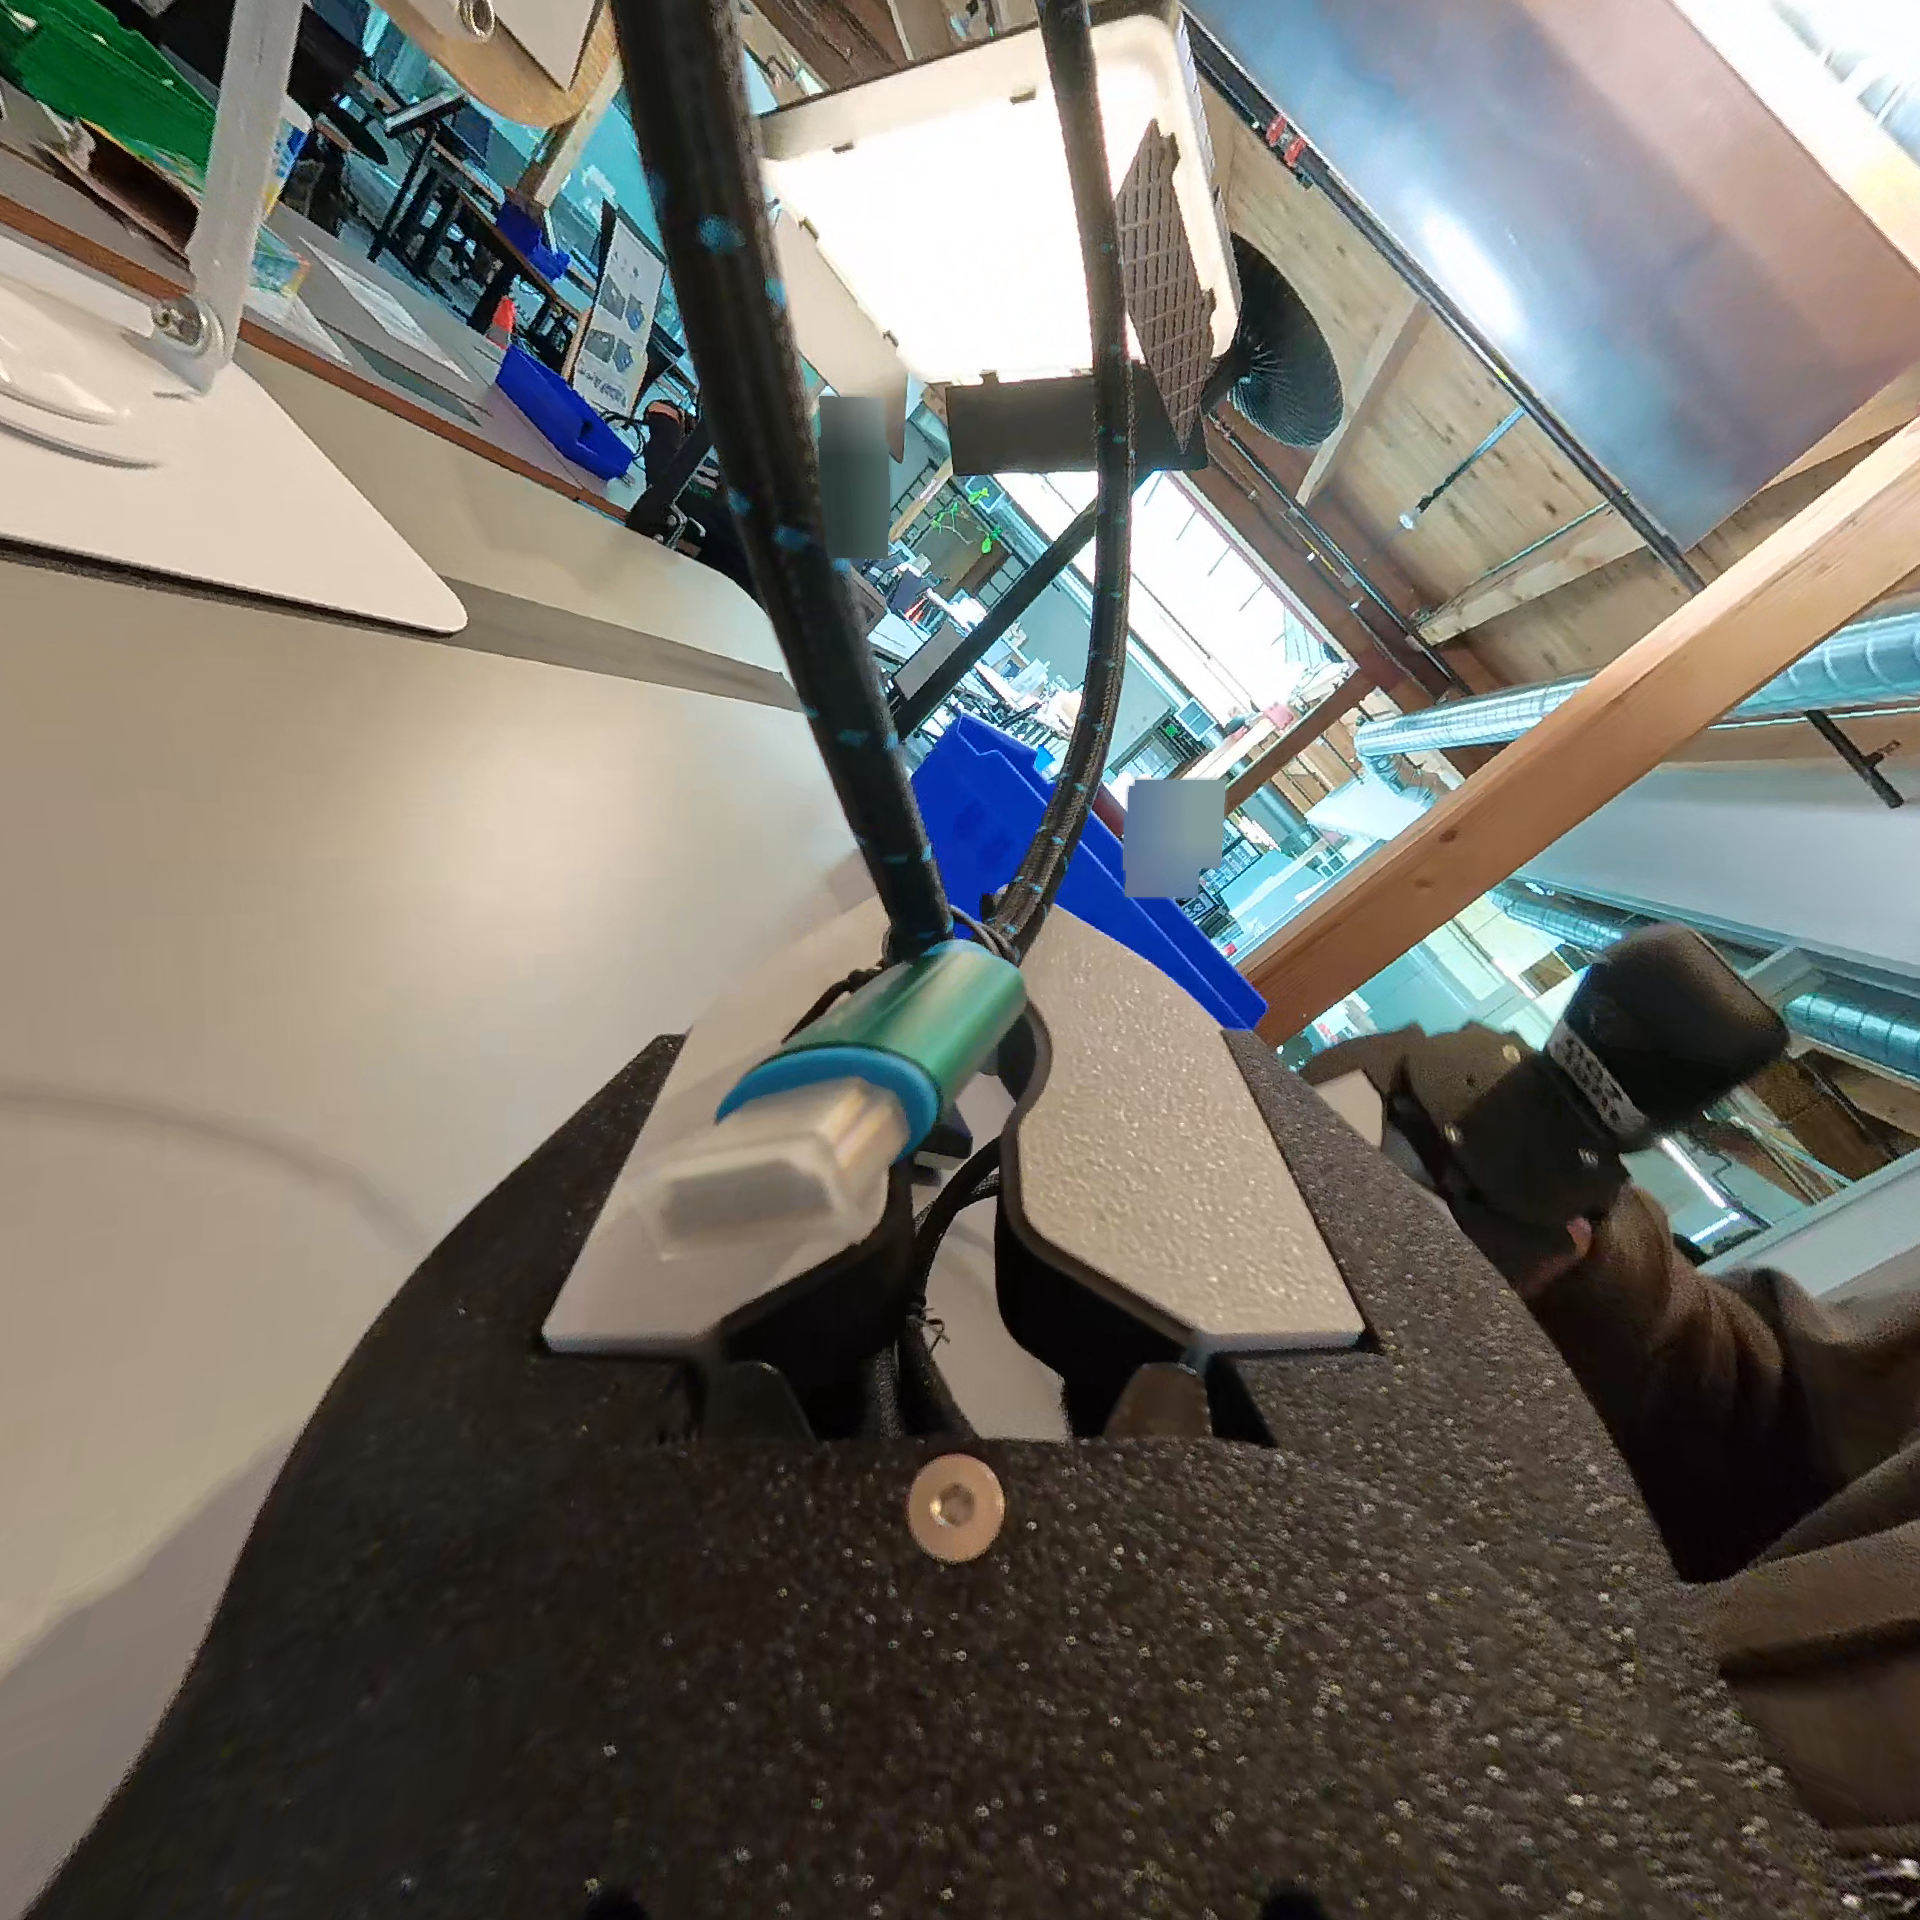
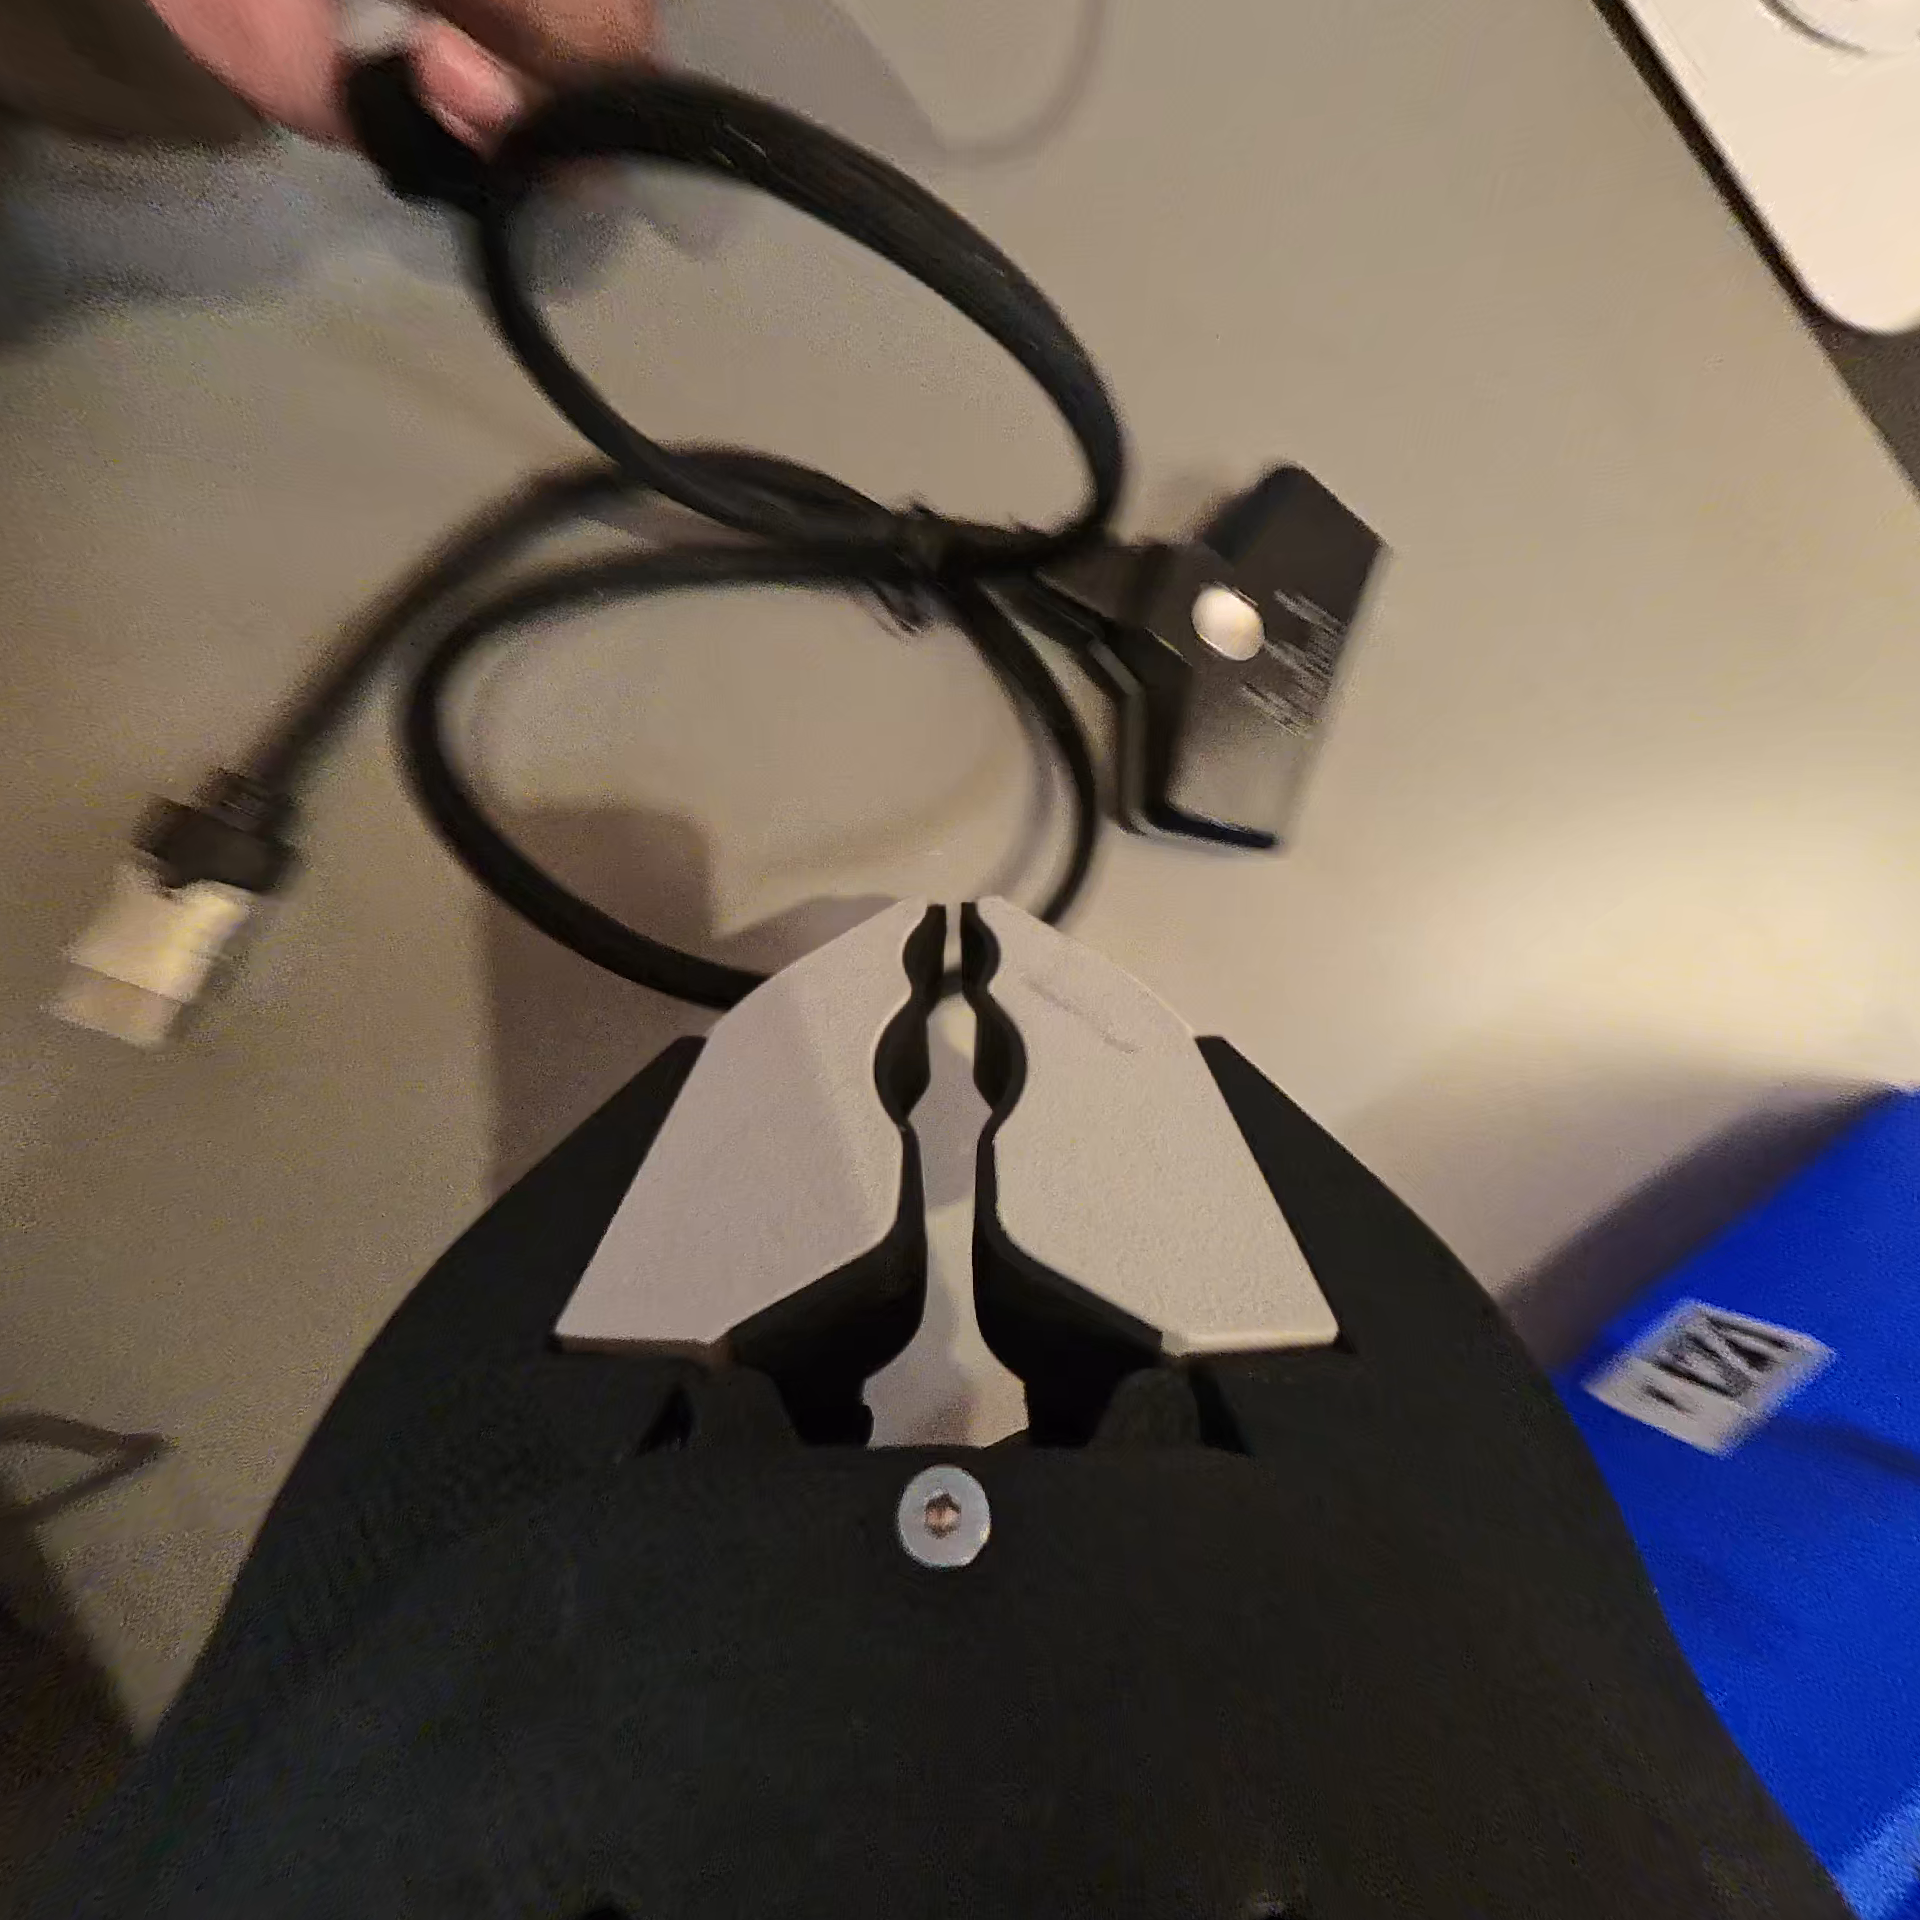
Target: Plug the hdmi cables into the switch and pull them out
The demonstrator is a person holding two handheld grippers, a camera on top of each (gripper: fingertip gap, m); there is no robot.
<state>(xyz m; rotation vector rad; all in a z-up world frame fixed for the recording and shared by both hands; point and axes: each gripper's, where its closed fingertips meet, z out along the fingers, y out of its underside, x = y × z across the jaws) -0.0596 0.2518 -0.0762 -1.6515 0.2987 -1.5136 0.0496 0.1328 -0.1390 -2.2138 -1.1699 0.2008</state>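
The left gripper (image 1: 987, 961) clamps the limp, light black braided cable (image 1: 894, 831) at twelve o'clock behind its rigid green connector (image 1: 914, 1023), the surest hold; the right gripper (image 2: 954, 914) is closed, empty.

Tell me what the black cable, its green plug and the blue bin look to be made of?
The cable looks sheathed in woven fabric: a braided texture with teal flecks. The green plug, at the left claw, seems anodised metal, judging by its smooth satin sheen, with a clear plastic cap. The blue bin looks like glossy moulded plastic.
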